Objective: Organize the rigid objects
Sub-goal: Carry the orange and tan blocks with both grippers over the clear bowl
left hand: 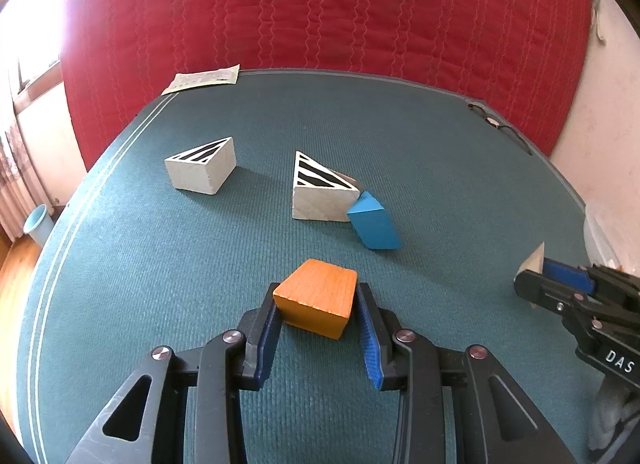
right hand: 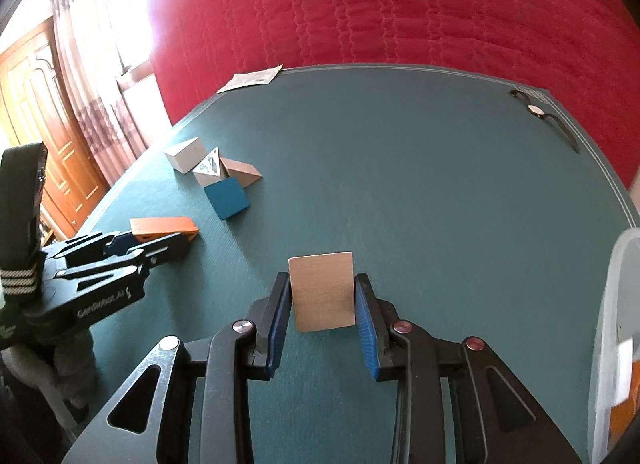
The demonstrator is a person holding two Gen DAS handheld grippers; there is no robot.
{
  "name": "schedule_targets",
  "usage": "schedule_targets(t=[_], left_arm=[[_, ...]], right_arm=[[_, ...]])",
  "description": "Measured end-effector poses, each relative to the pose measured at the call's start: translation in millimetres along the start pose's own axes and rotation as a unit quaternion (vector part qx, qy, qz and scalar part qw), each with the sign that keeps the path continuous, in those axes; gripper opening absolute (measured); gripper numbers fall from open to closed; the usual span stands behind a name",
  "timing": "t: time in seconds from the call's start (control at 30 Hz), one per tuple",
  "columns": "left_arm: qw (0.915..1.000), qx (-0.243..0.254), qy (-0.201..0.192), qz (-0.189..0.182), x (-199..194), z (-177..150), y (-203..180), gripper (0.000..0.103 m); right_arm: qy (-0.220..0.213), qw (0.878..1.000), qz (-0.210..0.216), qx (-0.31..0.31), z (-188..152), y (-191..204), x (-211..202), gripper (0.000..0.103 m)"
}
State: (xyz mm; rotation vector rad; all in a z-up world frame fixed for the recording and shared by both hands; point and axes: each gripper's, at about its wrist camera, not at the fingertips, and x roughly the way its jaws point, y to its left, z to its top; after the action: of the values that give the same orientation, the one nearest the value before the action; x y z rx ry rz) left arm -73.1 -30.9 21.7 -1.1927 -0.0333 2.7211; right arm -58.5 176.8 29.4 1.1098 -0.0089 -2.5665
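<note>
Holding steady on the left: left gripper (left hand: 316, 306) is pinching the orange block (left hand: 316, 298) across its two side faces, block sitting right at the fingertips, most of it poking forward past the pads. It looks lifted just off the teal table (left hand: 160, 264) — hard to say for sure. Painted wood by the look: stiff, light, smooth faces that could slip, so flat parallel sides are the place to clamp, as it does now.

Further back, loose on the table: a striped grey wedge (left hand: 202, 168), then a second striped wedge (left hand: 322, 192) with the blue block (left hand: 374, 224) leaning against its right corner. Wedges have sloped faces — better taken across their flat triangular ends.

Right side: right gripper (right hand: 322, 298) is clamped on the plain wood block (right hand: 323, 296), pads on its left and right edges, broad face toward the camera, held above the table. Same handling: rigid, light, not fragile. A translucent container (right hand: 614, 304) sits at the far right edge, likely the drop spot.
</note>
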Motion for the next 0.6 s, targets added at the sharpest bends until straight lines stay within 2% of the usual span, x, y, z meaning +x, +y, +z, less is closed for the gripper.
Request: schedule_targets(t=[0.6], left_arm=[[0.9995,0.017,0.007,-0.025,-9,-6,-28,0.037]], right_arm=[[-0.017,0.999,-0.014,0.030,-17,-32,-39,0.033]])
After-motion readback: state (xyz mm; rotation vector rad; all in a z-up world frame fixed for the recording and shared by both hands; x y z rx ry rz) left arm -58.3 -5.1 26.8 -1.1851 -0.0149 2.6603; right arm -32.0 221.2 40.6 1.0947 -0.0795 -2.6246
